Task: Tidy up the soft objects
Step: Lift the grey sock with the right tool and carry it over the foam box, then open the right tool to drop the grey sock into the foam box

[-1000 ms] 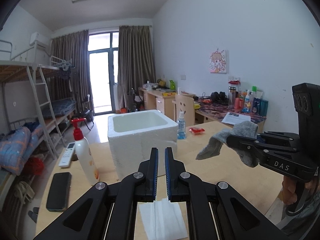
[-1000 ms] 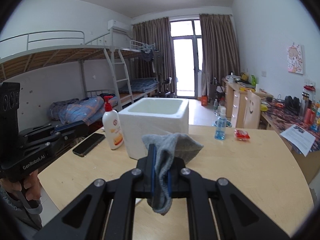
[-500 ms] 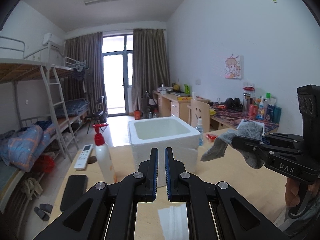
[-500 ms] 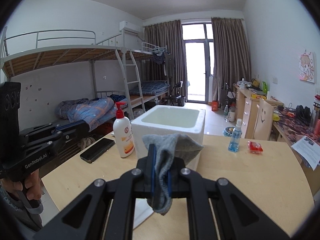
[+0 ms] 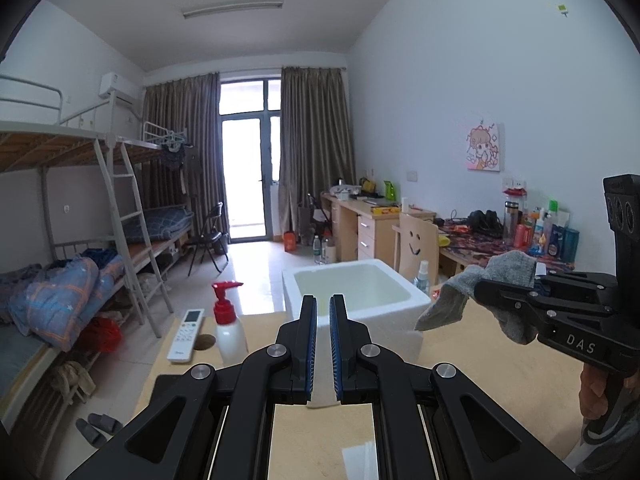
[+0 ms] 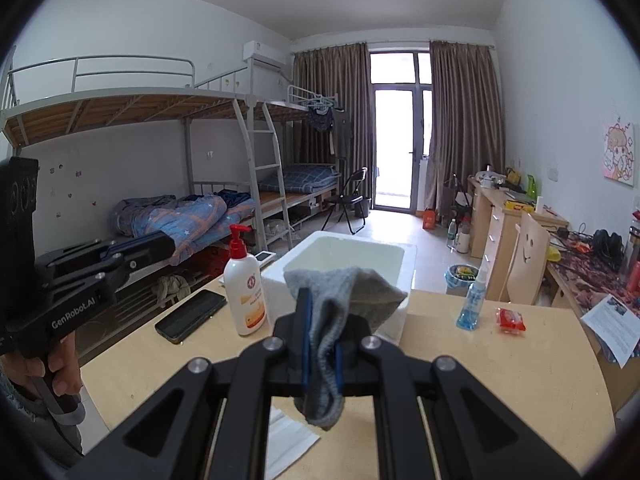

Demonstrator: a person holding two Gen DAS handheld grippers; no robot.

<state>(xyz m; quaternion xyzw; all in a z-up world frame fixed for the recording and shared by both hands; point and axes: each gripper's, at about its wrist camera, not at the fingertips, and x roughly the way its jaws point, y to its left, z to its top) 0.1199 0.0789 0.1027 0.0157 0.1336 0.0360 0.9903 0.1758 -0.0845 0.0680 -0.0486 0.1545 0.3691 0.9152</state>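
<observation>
right wrist view: grey sock [image 6: 340, 312] is clamped between the pads of the right gripper [image 6: 320, 354], jaws closed on its mid section; toe end hangs below the jaws, cuff end flops fwd over the tips. sock is held in the air, above the table [image 6: 500, 360] and short of the white foam box [image 6: 344, 264], which stands open-topped straight ahead. left gripper [image 5: 323, 344] is closed w/ nothing between its pads, level beside the right one.

step in hand, as judged: carry sock to box and drop it in. procedure:
- bring the jaws fully over the box opening before release; hanging toe end must clear the near rim.
- pass right of the lotion pump bottle [image 6: 244, 284]; it stands just beside the box and looks tippable.
- keep left gripper off the box wall; foam is light and prob. slides.
</observation>
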